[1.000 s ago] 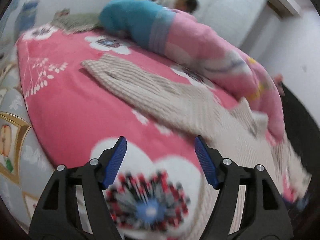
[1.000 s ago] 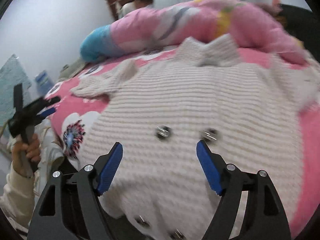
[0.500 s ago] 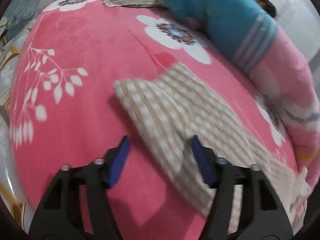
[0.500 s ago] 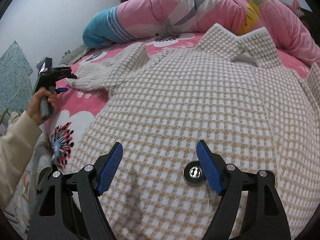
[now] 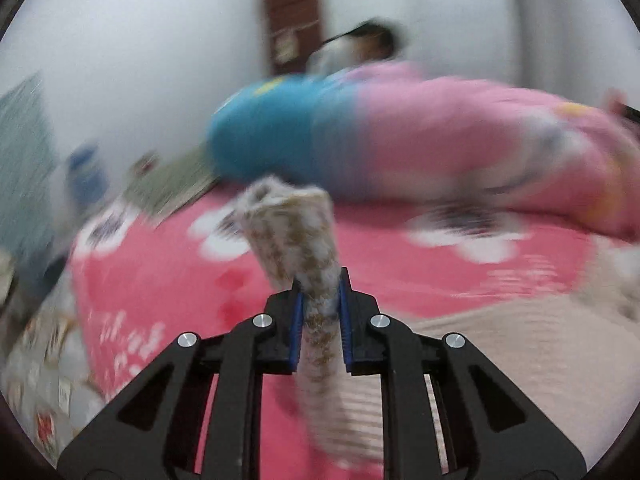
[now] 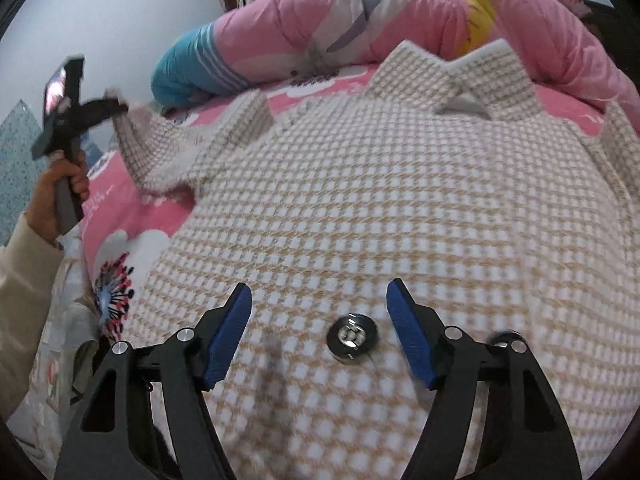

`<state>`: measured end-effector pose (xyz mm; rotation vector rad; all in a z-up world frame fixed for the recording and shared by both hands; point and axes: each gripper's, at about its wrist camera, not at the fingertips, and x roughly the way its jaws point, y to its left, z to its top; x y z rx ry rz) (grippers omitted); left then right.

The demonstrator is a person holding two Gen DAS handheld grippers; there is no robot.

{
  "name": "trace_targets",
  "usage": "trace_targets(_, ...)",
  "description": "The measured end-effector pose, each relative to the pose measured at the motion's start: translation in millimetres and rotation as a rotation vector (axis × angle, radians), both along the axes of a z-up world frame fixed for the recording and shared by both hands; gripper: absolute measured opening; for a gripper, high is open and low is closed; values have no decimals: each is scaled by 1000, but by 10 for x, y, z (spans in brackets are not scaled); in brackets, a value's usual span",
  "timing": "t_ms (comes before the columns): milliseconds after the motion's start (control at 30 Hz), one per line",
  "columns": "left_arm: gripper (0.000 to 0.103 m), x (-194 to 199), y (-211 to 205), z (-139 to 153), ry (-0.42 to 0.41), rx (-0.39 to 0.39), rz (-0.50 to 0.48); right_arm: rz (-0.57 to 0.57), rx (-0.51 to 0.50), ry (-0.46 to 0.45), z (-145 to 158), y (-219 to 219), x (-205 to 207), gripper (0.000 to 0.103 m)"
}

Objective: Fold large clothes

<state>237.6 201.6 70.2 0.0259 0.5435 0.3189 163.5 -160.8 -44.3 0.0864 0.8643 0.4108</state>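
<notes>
Here one jacket [image 6: 360, 184] (two snaps [image 6: 352, 336] showing) covers one bedspread [image 6: 116, 216].

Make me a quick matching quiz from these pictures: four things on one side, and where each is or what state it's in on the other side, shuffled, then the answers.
Things:
1. left gripper
2. right gripper
3. sleeve
4. rolled quilt

States or places:
A. lies along the far edge of the bed, pink with a blue end
B. jaws apart and closing, hanging over the checked coat, nothing clamped
C. lifted off the pink bedspread, pinched at its end
D. jaws closing, pads on fabric

Pairs: 1-D, 2-B, 3-C, 4-A
</notes>
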Motion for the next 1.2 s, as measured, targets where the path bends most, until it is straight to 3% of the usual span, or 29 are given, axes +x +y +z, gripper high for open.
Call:
trace_targets(100,15,-214,-774,254,-13,4,-207,-34,21,-36,127,-211,-147,68)
trace_targets(200,15,-428,-1479,236,44,-74,-398,-71,40,-61,221,-474,-338,68)
trace_targets(333,20,-582,-2029,-269,175,-172,-498,-109,26,-53,205,-784,-504,68)
trace_targets(367,28,-606,-2075,-466,217,-207,-505,-115,24,-35,165,-861,-532,68)
trace_targets(400,42,-611,-2102,-671,263,-254,-512,-119,26,-16,124,-909,-544,68)
trace_targets(467,58,-614,-2088,-1141,363,-334,-503,-131,48,51,10,-1054,-565,69)
trace_targets(500,66,-672,-2067,-1297,365,-342,-480,-135,62,77,-26,-1089,-556,69)
trace_targets(533,67,-732,-2046,-1329,334,-334,-487,-137,84,109,-56,-1148,-549,69)
trace_targets(600,85,-850,-2023,-1287,302,-324,-518,-138,132,139,-60,-1230,-524,69)
trace_targets(833,86,-1201,-1633,-1005,212,-436,-546,-49,350,158,154,-1063,-160,70)
trace_targets(967,86,-1340,-1371,-1019,208,-382,-446,53,458,229,144,-676,262,70)
trace_targets(1067,86,-1344,-1228,-1126,250,-289,-331,74,447,295,6,-356,629,70)
trace_targets(1200,86,-1288,-1022,-1183,268,-300,-253,47,370,376,-238,-86,961,56)
